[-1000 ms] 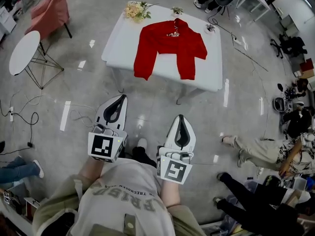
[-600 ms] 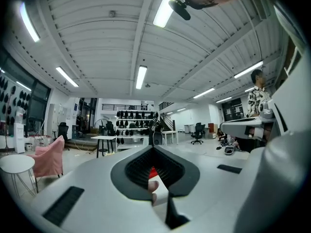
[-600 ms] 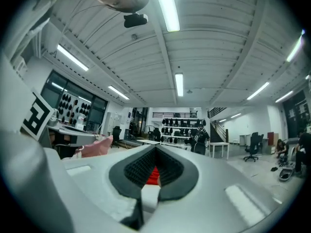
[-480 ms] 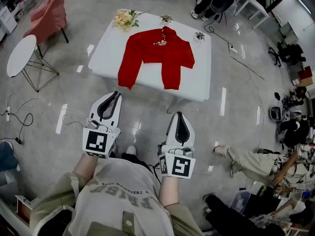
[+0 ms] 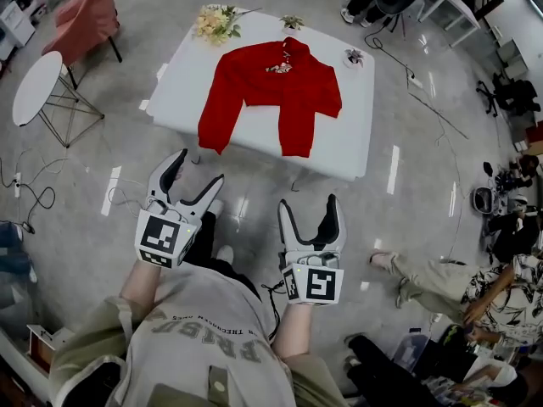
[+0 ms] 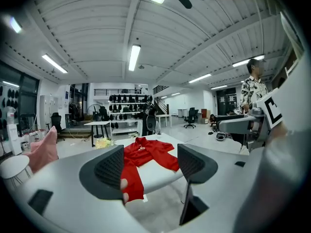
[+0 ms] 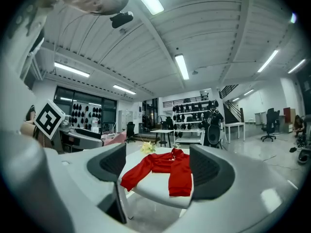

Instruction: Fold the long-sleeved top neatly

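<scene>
White-shelled and held low over the glossy grey floor (image 5: 93,227), the left gripper (image 5: 197,170) and the right gripper (image 5: 309,203) both have their jaws apart. They have just been opening, and nothing is between them. Well beyond them stands the white desk (image 5: 356,134). The red long-sleeved top (image 5: 276,83) lies spread on it — collar at the far side, sleeves angled down toward the near edge. Along the desk's far edge sit a bunch of pale flowers (image 5: 212,24) and two small potted plants (image 5: 292,22) — one near each side of the collar.
</scene>
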`<move>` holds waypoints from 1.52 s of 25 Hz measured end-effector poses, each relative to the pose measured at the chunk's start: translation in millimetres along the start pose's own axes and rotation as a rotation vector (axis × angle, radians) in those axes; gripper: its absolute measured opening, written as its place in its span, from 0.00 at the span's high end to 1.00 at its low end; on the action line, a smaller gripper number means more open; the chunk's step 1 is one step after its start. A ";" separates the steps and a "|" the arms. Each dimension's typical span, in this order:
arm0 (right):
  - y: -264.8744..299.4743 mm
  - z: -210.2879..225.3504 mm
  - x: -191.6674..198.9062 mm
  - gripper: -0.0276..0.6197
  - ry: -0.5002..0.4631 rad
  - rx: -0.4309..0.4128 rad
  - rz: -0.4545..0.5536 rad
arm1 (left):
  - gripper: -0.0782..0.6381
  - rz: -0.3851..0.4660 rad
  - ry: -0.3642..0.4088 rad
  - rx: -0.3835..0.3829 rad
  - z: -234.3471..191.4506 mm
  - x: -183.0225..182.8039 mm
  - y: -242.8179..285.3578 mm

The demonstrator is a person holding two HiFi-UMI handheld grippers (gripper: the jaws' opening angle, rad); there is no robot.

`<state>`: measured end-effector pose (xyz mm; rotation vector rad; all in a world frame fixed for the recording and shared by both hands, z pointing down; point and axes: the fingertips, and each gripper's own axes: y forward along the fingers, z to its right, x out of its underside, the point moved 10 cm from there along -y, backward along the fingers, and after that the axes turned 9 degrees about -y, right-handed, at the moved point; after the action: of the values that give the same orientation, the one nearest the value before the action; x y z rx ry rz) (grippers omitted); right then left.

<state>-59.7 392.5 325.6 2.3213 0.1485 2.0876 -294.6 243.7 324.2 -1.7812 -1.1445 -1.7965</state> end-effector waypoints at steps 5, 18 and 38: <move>33.3 6.6 12.8 0.34 -0.004 0.014 -0.038 | 0.43 -0.016 0.007 0.014 -22.1 -0.9 36.8; 171.9 21.7 4.3 0.34 -0.036 0.135 -0.113 | 0.44 -0.028 0.059 0.208 -105.0 -59.4 184.0; 264.7 83.8 57.7 0.34 -0.078 -0.008 -0.294 | 0.44 -0.254 0.064 0.260 -105.9 -12.3 291.9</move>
<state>45.3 138.1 393.7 2.2127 0.4485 1.8525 -145.7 -15.4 409.5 -1.4744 -1.5564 -1.7286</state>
